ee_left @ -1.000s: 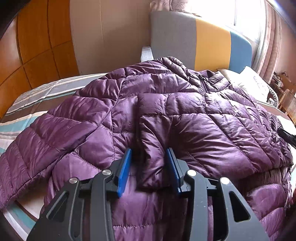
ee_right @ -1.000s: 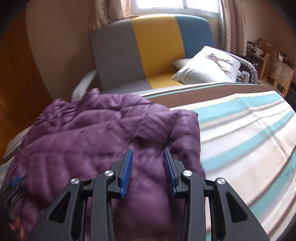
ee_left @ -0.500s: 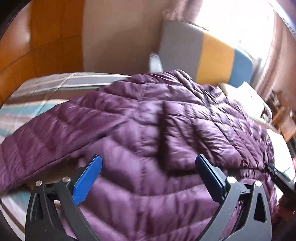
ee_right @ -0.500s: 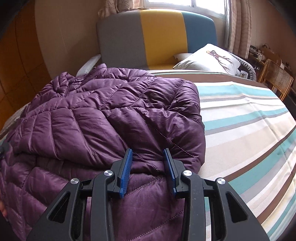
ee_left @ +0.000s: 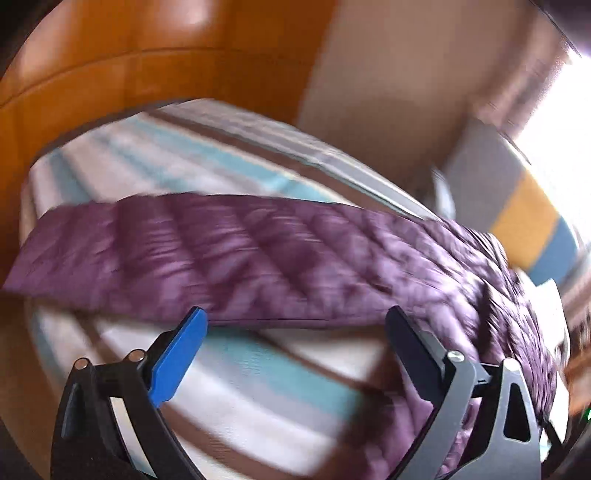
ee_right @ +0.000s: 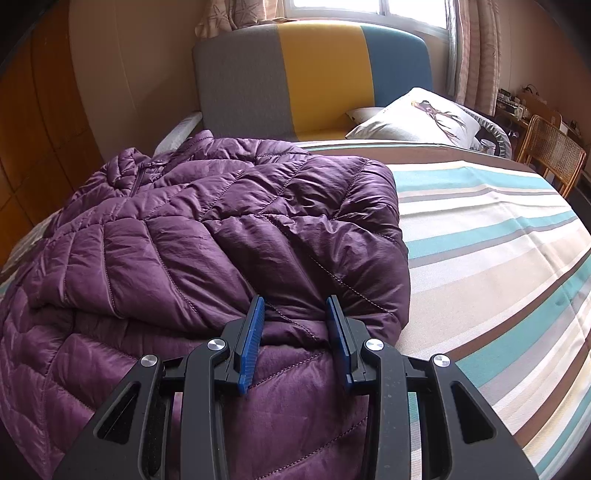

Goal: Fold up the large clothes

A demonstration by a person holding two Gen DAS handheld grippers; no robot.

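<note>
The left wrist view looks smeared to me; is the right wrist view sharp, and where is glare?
Left wrist view: strong motion blur over the purple jacket and striped bedsheet, window corner blown out white. Right wrist view: sharp, jacket stitching clear, mild glare at the window, fisheye bending at the edges.

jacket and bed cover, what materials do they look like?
Jacket: thin synthetic shell, probably nylon or polyester, over puffy fill. Signs: satin sheen, fine crinkles, stitched quilt channels that bulge. Down or synthetic fill can't be told.

Bed cover: matte woven fabric, likely cotton or a blend. Signs: no shine, lies flat, stripes in teal, beige and brown.
</note>
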